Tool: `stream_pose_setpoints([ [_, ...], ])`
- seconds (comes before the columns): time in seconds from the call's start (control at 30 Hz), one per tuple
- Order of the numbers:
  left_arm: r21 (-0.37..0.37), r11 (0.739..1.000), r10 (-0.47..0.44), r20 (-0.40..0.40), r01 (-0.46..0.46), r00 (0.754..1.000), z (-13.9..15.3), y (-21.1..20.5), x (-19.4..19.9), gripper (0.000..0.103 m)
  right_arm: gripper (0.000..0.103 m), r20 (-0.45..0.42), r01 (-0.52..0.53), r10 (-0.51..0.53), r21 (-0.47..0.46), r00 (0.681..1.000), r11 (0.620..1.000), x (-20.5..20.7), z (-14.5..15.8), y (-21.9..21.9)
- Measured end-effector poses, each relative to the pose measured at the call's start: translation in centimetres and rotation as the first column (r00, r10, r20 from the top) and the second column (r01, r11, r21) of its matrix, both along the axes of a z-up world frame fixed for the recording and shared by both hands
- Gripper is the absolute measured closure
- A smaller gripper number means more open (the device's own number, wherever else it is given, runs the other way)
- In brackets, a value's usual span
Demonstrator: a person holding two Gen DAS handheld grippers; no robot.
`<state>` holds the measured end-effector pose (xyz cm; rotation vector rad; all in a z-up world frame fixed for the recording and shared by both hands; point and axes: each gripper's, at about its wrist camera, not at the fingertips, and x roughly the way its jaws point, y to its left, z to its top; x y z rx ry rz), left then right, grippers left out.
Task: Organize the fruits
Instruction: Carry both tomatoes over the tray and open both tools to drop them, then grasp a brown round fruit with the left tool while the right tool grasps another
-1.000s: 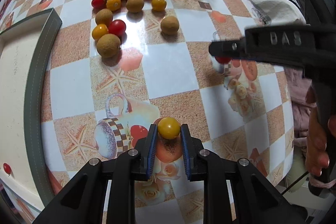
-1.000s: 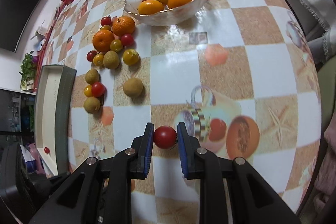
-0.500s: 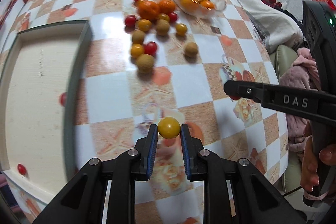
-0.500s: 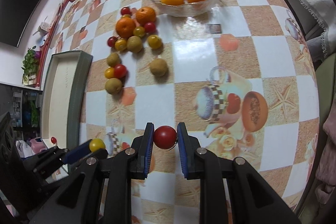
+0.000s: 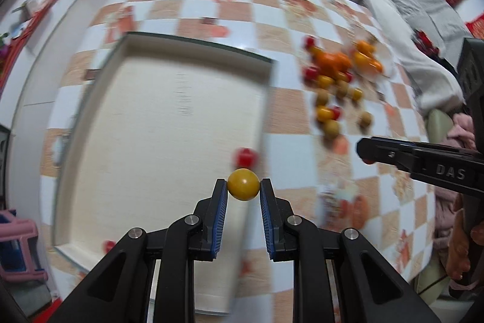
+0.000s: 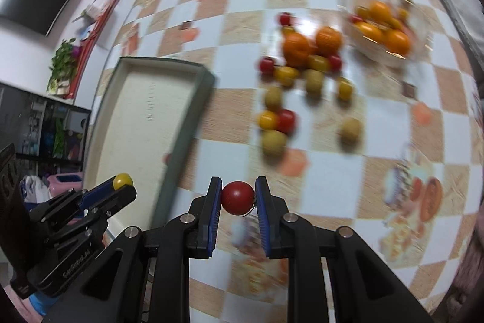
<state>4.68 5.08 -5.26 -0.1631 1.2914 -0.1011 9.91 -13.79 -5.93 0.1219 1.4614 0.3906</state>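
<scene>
Fruit sits in both of our tools: the left tool (image 5: 243,186) is clamped on a yellow tomato (image 5: 243,184) held over the near right part of the tray (image 5: 157,123), and the right tool (image 6: 237,197) is clamped on a red tomato (image 6: 237,197) above the table (image 6: 317,171), just right of the tray's edge. We see another red tomato (image 5: 244,157) lying in the tray just beyond the yellow one, while the loose pile (image 6: 299,74) and the bowl (image 6: 382,29) sit blurred at the far right.

Black left gripper (image 5: 243,192) and right gripper (image 6: 237,198), blue ribbed pads, silver screws, white "DAS" lettering.
</scene>
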Motion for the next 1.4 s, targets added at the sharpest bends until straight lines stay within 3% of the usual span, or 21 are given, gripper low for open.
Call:
stream_pose_setpoints([
  [0.27, 0.092, 0.993, 0.08, -0.013, -0.079, 0.997, -2.1, 7.1, 1.4, 0.08, 0.079, -0.009, -0.079, 0.079, 0.033, 0.997, 0.996, 1.8, -1.0, 7.5],
  [0.43, 0.123, 0.987, 0.11, -0.049, -0.103, 0.993, -4.1, 9.4, 1.9, 0.08, 0.079, -0.023, -0.115, 0.115, 0.014, 0.993, 0.993, 3.1, -2.6, 11.1],
  [0.87, 0.168, 0.983, 0.091, -0.095, -0.074, 0.991, -5.9, 9.8, 2.0, 0.079, 0.076, -0.055, -0.183, 0.178, -0.092, 0.982, 0.979, 4.0, -5.7, 14.5],
  [1.0, 0.176, 0.982, 0.084, -0.102, -0.065, 0.991, -6.3, 9.7, 1.9, 0.079, 0.064, -0.058, -0.2, 0.195, -0.107, 0.979, 0.974, 4.0, -6.1, 14.8],
  [1.03, 0.18, 0.982, 0.084, -0.104, -0.064, 0.991, -6.3, 9.6, 2.0, 0.076, 0.062, -0.056, -0.203, 0.198, -0.111, 0.979, 0.973, 3.9, -6.2, 14.9],
  [1.1, 0.208, 0.976, 0.094, -0.102, -0.071, 0.99, -6.2, 9.7, 2.1, 0.04, 0.046, -0.058, -0.207, 0.202, -0.121, 0.978, 0.971, 3.8, -6.5, 15.4],
  [1.13, 0.218, 0.973, 0.103, -0.089, -0.082, 0.991, -6.1, 9.7, 2.1, 0.023, 0.044, -0.062, -0.21, 0.204, -0.118, 0.977, 0.971, 3.7, -6.5, 15.4],
  [1.23, 0.228, 0.97, 0.106, -0.075, -0.086, 0.992, -5.7, 9.9, 1.9, 0.023, 0.021, -0.059, -0.217, 0.213, -0.085, 0.975, 0.972, 3.6, -6.3, 15.7],
  [1.4, 0.24, 0.968, 0.1, -0.08, -0.078, 0.992, -5.0, 9.4, 1.6, 0.023, 0.016, -0.011, -0.164, 0.163, -0.072, 0.987, 0.984, 3.9, -4.6, 14.9],
])
